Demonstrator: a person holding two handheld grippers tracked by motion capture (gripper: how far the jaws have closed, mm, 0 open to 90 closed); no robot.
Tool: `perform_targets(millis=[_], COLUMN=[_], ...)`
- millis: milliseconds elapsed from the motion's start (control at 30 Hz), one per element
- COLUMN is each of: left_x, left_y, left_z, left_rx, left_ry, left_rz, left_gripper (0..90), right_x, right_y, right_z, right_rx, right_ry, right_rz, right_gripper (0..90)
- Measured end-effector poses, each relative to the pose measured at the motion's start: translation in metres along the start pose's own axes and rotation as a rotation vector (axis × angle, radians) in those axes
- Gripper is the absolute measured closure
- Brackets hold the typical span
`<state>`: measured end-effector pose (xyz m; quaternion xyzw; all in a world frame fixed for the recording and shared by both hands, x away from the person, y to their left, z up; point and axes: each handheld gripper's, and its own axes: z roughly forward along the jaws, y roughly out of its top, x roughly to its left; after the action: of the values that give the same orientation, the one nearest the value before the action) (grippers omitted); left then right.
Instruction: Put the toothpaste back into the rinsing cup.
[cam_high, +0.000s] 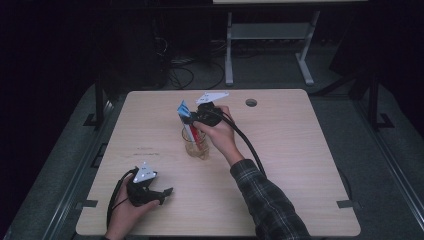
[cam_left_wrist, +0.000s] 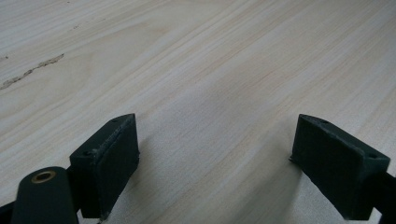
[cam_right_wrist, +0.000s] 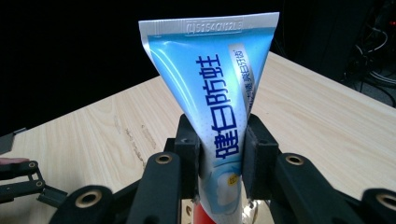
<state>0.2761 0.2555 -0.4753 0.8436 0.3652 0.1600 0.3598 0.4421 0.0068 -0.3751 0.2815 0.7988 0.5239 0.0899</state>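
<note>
Nearest the person, the left gripper (cam_high: 159, 195) rests low over the bare wooden table (cam_left_wrist: 224, 60) with its jaws spread wide, the fingers (cam_left_wrist: 108, 161) released and only tabletop between them. Farther out, near the middle of the table, the right gripper (cam_high: 192, 118) is clenched on a blue and white toothpaste tube (cam_right_wrist: 219, 107), its fingers (cam_right_wrist: 259, 156) pressing both sides of the tube just above its lower end. Directly below those fingers stands a clear glass cup (cam_high: 196, 145); the tube's crimped end rises above them while its red lower part reaches down into the cup.
</note>
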Motion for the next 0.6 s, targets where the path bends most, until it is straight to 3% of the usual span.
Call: perform_targets(millis=[200, 233, 600], left_x=[0.000, 0.000, 0.000], left_y=[0.000, 0.000, 0.000], left_z=[0.000, 0.000, 0.000], left_rx=[0.000, 0.000, 0.001], left_ry=[0.000, 0.000, -0.001], left_rz=[0.000, 0.000, 0.000], left_gripper=[13.7, 13.7, 13.6], right_x=[-0.002, -0.002, -0.006], right_y=[-0.001, 0.000, 0.001], right_z=[0.001, 0.000, -0.014], right_rx=[-0.004, -0.014, -0.030], right_ry=[0.020, 0.020, -0.003], right_rz=[0.007, 0.012, 0.011], right_gripper=[68.2, 63.9, 48.5])
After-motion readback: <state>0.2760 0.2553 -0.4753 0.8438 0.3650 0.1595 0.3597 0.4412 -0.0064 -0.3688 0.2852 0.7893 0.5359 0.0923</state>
